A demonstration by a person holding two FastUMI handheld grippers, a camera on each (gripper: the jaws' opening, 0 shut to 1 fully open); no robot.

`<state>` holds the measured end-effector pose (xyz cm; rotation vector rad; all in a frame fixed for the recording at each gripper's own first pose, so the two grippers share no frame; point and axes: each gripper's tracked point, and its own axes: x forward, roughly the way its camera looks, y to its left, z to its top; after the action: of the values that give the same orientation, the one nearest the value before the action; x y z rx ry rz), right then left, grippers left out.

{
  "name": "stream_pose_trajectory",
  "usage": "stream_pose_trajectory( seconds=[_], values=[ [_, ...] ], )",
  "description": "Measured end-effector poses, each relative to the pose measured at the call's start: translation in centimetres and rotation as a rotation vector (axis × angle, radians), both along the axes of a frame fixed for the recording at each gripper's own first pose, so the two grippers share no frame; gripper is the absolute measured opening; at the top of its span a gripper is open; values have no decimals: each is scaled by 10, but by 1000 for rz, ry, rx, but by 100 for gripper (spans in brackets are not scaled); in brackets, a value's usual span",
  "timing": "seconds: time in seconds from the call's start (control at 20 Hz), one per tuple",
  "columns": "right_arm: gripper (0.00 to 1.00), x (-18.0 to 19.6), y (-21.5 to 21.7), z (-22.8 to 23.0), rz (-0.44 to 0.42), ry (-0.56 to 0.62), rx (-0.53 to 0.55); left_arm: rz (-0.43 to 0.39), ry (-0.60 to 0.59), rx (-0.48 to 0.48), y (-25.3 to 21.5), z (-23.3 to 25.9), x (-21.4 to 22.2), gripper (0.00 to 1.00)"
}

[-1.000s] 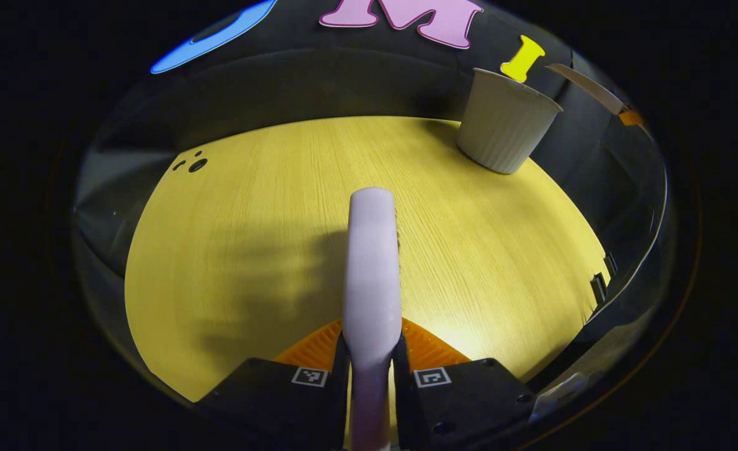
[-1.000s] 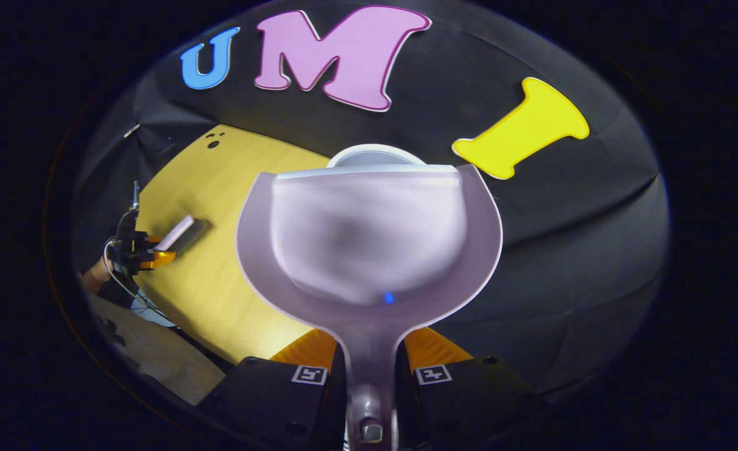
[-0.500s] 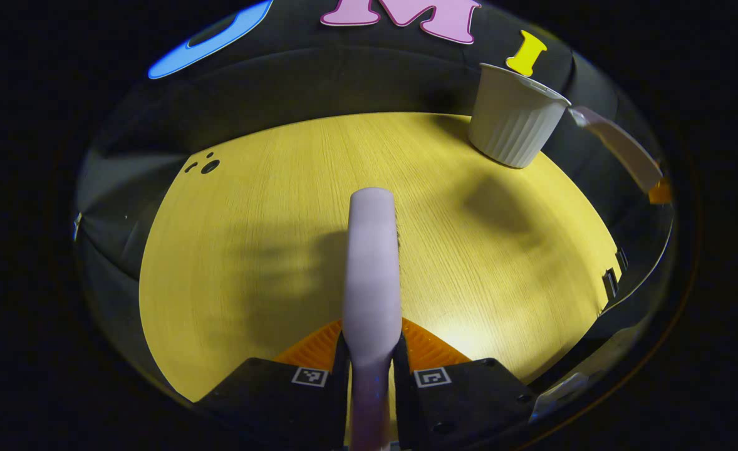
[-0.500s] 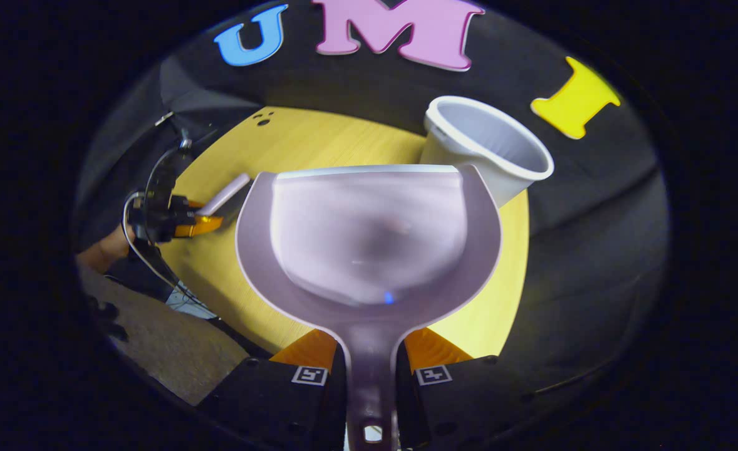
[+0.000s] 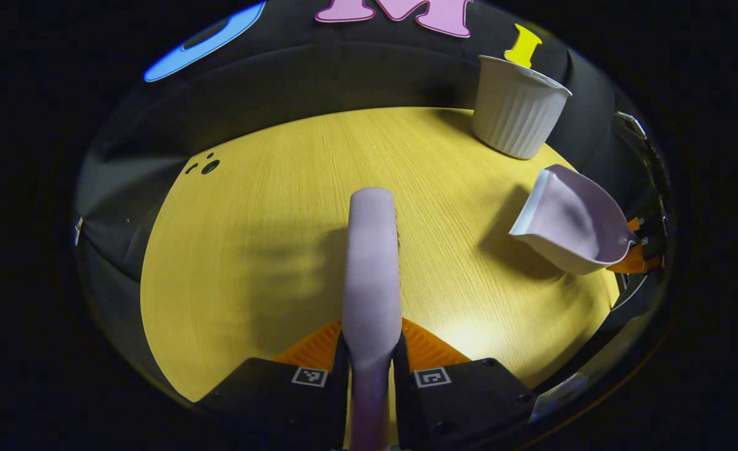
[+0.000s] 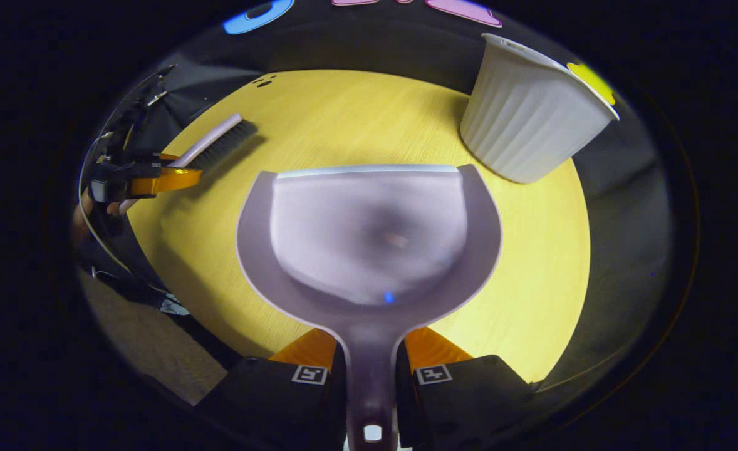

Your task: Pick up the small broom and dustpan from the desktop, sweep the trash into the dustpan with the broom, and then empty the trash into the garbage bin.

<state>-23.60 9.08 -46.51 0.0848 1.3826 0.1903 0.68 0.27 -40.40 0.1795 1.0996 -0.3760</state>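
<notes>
From the left gripper view, the left gripper [image 5: 372, 369] has its fingers clamped on the small broom [image 5: 372, 263], whose long axis runs straight ahead over the desk [image 5: 262, 207], away from the hand. The ribbed white garbage bin [image 5: 518, 106] stands upright at the far right, and the dustpan [image 5: 569, 225] hangs near it, mouth tipped leftward.

From the right gripper view, the right gripper [image 6: 372, 373] grips the dustpan's handle, pan mouth pointing forward, the bin just beyond to the right. A small speck sits in the pan, possibly leftover trash, though it is blurred. Tilt the pan short of the rim and scraps would land on the desk; a knock could topple the bin.
</notes>
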Motion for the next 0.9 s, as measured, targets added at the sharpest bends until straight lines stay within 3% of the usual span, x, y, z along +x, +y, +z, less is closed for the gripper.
stream_pose_trajectory(
  seconds=[0.1,0.4,0.45,0.5,0.9],
  values=[
    [33,0,2,-10,-14,-4,-7,-4,-3,5,-2,-5,0,35],
    [38,-2,6,-17,-3,19,-44,-13,12,33,-2,-21,-2,36],
    [42,1,6,-15,-11,14,-34,-13,19,26,-3,-22,-3,38],
    [39,3,7,-13,-25,5,-27,-12,26,21,-2,-24,-5,37],
    [41,4,4,-5,-26,-22,-18,-31,-27,80,7,-3,-5,48]
  ],
)
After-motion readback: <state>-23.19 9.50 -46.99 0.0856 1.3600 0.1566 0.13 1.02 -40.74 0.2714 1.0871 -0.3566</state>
